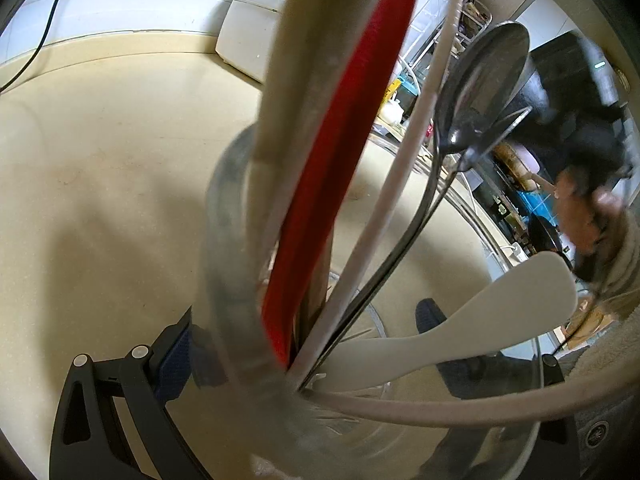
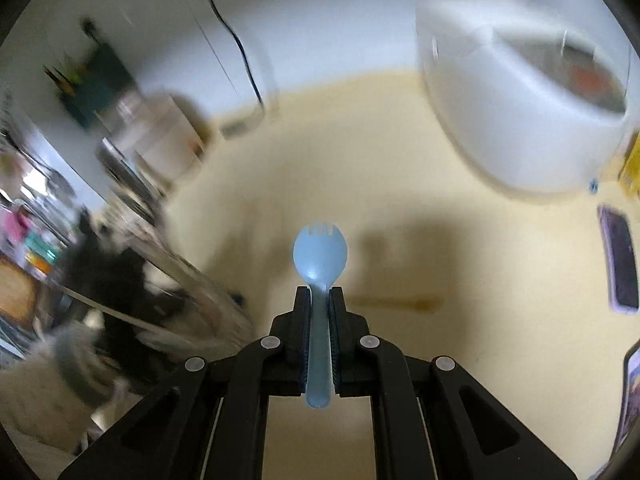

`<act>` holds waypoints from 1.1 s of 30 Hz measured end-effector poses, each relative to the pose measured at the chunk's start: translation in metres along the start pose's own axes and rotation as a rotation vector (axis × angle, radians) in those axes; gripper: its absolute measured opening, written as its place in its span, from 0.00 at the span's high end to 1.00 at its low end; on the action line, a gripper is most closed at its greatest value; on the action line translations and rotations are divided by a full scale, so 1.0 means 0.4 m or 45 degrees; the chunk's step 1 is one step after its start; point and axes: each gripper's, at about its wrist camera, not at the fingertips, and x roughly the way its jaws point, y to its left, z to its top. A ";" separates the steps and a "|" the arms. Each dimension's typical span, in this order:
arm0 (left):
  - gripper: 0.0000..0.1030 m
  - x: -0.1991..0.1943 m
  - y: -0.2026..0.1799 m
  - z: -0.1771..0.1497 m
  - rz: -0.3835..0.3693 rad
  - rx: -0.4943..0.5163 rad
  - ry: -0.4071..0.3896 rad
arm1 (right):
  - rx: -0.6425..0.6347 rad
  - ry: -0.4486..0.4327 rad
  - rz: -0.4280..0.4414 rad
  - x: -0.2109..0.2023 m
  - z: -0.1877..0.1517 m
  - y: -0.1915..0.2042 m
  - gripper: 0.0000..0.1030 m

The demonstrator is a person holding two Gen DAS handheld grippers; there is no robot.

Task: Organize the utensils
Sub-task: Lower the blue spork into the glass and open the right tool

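Blue spork (image 2: pixel 320 256) is clamped by its handle in the right gripper (image 2: pixel 319 292), bowl and short tines sticking out past the pads, handle end poking back behind them; it hangs above the cream countertop (image 2: pixel 360 184), not touching it. Past the spork on the counter: a brownish streak (image 2: pixel 400 303) just right of the gripper tips, a phone (image 2: pixel 619 260) further right, a white appliance (image 2: pixel 520 120) up right, blurred. Left of the spork, a clear jar (image 2: pixel 200 300) w/ utensils, smeared by blur. In the left wrist view that jar (image 1: pixel 236 300) sits between the left gripper (image 1: pixel 304 328) pads, blue left pad against its wall; grip looks closed on the glass. The jar is crowded: red utensil (image 1: pixel 340 180), beige handle (image 1: pixel 292 80), thin white stick (image 1: pixel 404 176), metal spoon (image 1: pixel 488 80), white spatula (image 1: pixel 500 304) leaning out right. A blurred hand (image 1: pixel 580 208) is beyond the spoon.
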 end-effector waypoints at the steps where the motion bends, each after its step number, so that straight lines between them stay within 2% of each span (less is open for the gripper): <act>1: 0.03 0.000 0.000 0.000 0.001 0.001 0.000 | -0.015 -0.048 0.055 -0.027 0.015 0.025 0.92; 3: 0.03 0.006 -0.007 0.003 0.007 0.005 0.002 | -0.027 -0.107 0.189 -0.057 0.043 0.072 0.92; 5: 0.03 0.007 -0.011 0.005 0.011 0.008 0.003 | -0.048 -0.120 0.297 -0.064 0.054 0.111 0.92; 10: 0.03 0.011 -0.037 0.005 0.003 0.002 0.001 | -0.157 -0.050 0.347 0.047 0.038 0.193 0.92; 15: 0.03 0.015 -0.031 0.001 0.004 0.002 0.001 | -0.178 -0.009 0.329 0.185 0.019 0.229 0.90; 20: 0.03 0.011 -0.023 0.000 -0.004 -0.004 -0.001 | -0.213 -0.019 0.286 0.169 -0.008 0.242 0.89; 24: 0.03 0.011 -0.018 -0.001 -0.013 -0.011 -0.004 | -0.205 -0.015 0.253 0.135 -0.003 0.216 0.82; 27: 0.03 0.011 -0.016 -0.001 -0.014 -0.012 -0.004 | -0.158 -0.073 0.235 0.065 0.011 0.166 0.79; 29: 0.03 0.011 -0.016 -0.001 -0.014 -0.012 -0.004 | -0.138 -0.078 0.141 0.039 0.014 0.108 0.73; 31: 0.03 0.011 -0.016 -0.001 -0.014 -0.012 -0.004 | -0.097 -0.025 0.042 0.036 0.009 0.017 0.73; 33: 0.03 0.011 -0.015 -0.001 -0.012 -0.010 -0.004 | -0.117 0.090 -0.021 0.058 -0.001 -0.046 0.73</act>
